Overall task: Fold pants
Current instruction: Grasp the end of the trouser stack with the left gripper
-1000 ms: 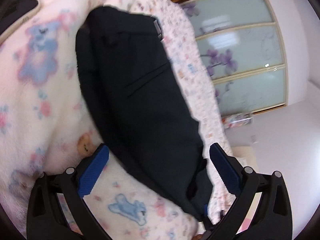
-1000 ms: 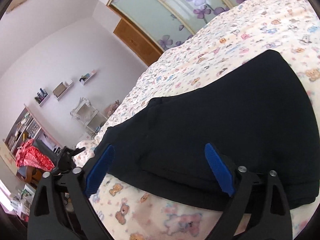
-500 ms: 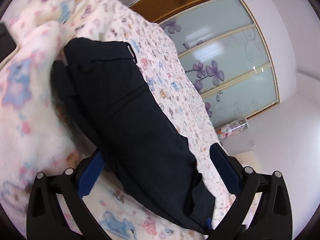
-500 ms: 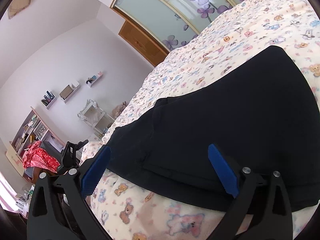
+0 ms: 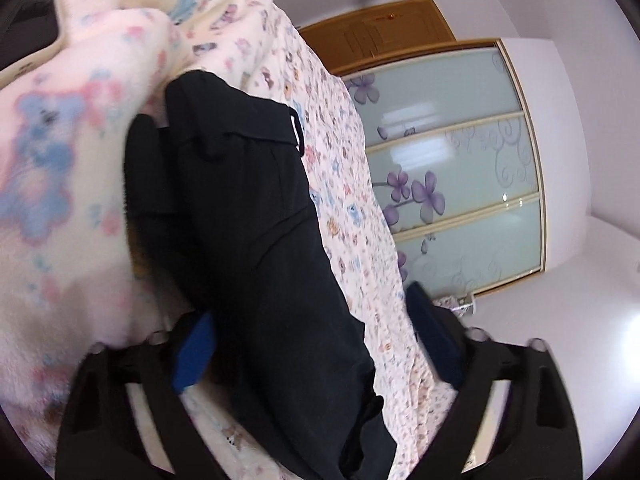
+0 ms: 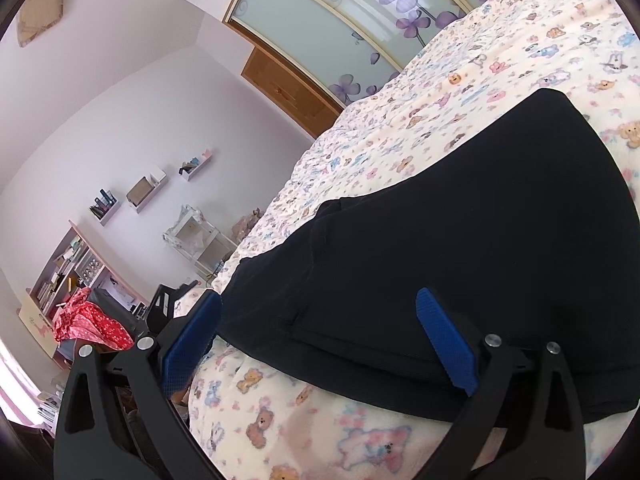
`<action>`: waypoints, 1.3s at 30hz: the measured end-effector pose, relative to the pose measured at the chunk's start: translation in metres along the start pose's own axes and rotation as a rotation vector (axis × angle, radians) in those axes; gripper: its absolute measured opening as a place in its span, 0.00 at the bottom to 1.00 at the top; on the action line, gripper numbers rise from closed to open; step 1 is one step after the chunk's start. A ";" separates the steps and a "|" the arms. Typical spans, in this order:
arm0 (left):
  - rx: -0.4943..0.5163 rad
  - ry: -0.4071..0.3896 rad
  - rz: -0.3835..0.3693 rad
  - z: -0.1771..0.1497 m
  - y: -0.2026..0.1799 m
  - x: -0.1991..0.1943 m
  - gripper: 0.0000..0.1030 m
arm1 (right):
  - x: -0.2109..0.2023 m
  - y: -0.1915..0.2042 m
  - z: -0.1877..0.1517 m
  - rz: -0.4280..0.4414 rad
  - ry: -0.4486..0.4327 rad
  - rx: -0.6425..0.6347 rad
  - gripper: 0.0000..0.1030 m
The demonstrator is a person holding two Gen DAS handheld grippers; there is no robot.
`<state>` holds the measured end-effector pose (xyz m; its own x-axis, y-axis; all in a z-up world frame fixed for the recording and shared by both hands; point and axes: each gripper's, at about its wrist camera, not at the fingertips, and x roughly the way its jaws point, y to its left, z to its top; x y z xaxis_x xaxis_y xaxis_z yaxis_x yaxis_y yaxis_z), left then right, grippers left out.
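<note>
Black pants (image 5: 256,240) lie folded in layers on a bed with a bear-print cover (image 5: 352,216). The waistband end is at the far end in the left wrist view. My left gripper (image 5: 316,348) is open, its blue pads either side of the near end of the pants. In the right wrist view the pants (image 6: 460,248) fill the middle, with stacked folded edges toward me. My right gripper (image 6: 324,340) is open and straddles that near folded edge. Neither gripper holds cloth.
A fluffy bear-print blanket (image 5: 60,168) is bunched to the left of the pants. Sliding wardrobe doors with purple flowers (image 5: 460,184) stand beyond the bed. Shelves (image 6: 140,192), a desk and red cloth (image 6: 88,324) are off the bed's far side.
The left gripper's view has swung and moved closer along the pants; the bunched blanket shows more at left. The right gripper has barely moved. The pants lie as before.
</note>
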<state>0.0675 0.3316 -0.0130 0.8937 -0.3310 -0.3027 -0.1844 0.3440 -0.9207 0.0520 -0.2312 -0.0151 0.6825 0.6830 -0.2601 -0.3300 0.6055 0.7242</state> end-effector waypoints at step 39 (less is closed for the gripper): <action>0.441 0.004 0.412 -0.014 -0.104 0.015 0.12 | -0.168 -0.035 0.003 0.080 -0.199 0.137 0.99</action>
<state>0.0943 0.2786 0.0751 0.7834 -0.0960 -0.6140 -0.3271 0.7764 -0.5388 -0.0491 -0.3687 0.0053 0.7769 0.6249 -0.0775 -0.3061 0.4823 0.8208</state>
